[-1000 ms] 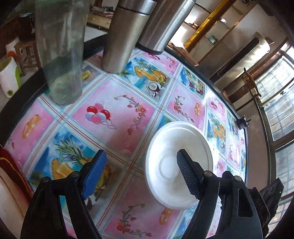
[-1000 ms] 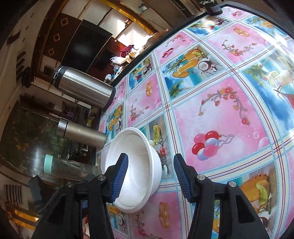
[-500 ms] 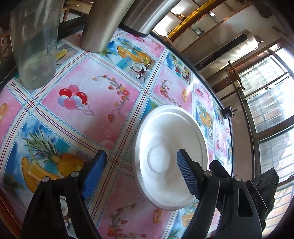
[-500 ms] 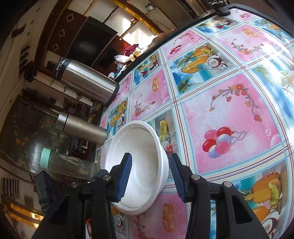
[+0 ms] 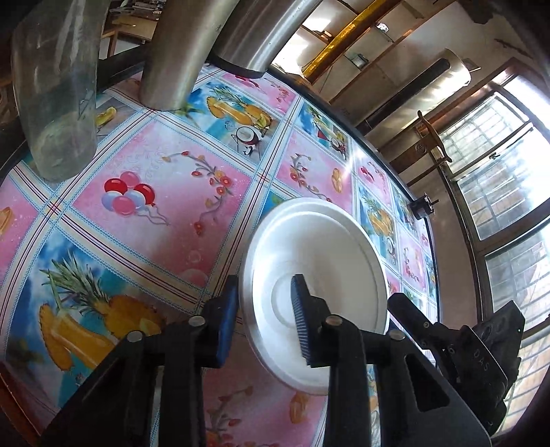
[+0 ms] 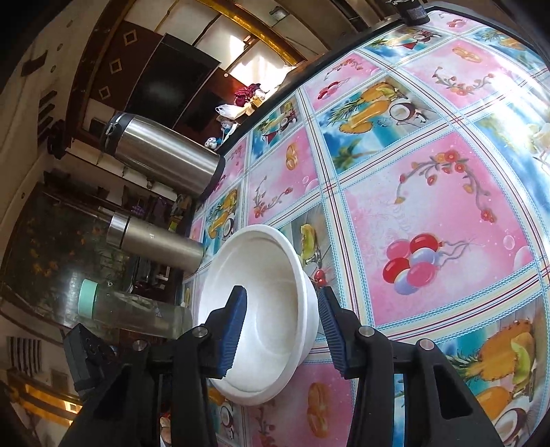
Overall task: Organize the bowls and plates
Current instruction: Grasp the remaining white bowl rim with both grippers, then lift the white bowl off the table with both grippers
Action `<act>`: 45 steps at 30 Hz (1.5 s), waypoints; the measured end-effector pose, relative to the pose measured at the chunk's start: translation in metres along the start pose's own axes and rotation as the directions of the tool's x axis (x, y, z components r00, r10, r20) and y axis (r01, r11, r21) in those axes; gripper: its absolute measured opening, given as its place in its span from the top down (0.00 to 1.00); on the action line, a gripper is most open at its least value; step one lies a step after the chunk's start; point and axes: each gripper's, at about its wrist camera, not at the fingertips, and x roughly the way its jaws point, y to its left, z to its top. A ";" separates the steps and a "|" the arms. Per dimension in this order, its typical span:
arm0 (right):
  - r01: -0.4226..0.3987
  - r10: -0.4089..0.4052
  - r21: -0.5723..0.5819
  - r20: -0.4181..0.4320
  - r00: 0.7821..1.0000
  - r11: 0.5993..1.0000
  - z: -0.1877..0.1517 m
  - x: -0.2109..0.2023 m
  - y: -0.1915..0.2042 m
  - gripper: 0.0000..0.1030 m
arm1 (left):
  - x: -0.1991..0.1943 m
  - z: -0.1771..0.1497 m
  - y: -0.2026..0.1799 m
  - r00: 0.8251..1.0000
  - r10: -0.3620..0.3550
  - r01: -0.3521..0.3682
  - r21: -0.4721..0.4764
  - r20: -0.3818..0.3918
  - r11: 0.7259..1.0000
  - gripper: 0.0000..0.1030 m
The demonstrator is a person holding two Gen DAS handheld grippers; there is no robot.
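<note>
A white foam plate [image 5: 330, 247] lies on the patterned tablecloth [image 5: 165, 192] in the left wrist view. My left gripper [image 5: 264, 319] has closed on its near left rim, with one blue pad outside the rim and the other over the plate's centre ring. In the right wrist view a white foam bowl [image 6: 264, 275] sits on the cloth. My right gripper [image 6: 283, 330] is open and straddles the bowl's right wall. Its left pad is inside the bowl and away from the wall. Its right pad is just outside the wall.
Two steel flasks [image 5: 178, 62] [image 5: 254, 31] and a clear plastic bottle [image 5: 58, 89] stand at the table's edge; they also show beyond the bowl as flasks [image 6: 161, 158] [image 6: 154, 240] and bottle [image 6: 130, 313]. A small black object [image 5: 421, 208] sits at the far table edge.
The left gripper moved in on the plate and its fingers closed sharply around the rim. The right gripper advanced so the bowl's wall is deeper between its slightly narrowed fingers.
</note>
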 end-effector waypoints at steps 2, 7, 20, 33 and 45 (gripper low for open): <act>-0.008 0.008 0.005 -0.001 1.000 1.000 0.000 0.000 0.000 0.57 | -0.002 0.000 0.000 1.000 0.006 -0.006 0.002 0.009 1.000 0.79; 0.001 -0.001 0.015 -0.006 1.000 1.000 -0.001 0.001 -0.003 0.64 | -0.003 -0.002 -0.001 1.000 0.015 -0.015 0.018 0.014 1.000 0.87; 0.060 -0.061 0.051 0.017 0.998 0.997 -0.001 -0.002 -0.013 0.94 | 0.002 -0.003 -0.006 1.000 0.028 -0.028 0.049 0.015 0.998 0.94; 0.059 -0.060 0.070 0.011 0.998 0.996 -0.011 -0.016 -0.023 0.94 | -0.002 -0.018 -0.015 0.998 0.064 -0.066 0.081 0.026 0.995 0.94; 0.052 -0.053 0.031 0.022 0.998 0.998 -0.049 -0.051 -0.027 0.93 | -0.024 -0.065 -0.011 0.996 0.089 -0.089 0.140 0.003 0.986 0.92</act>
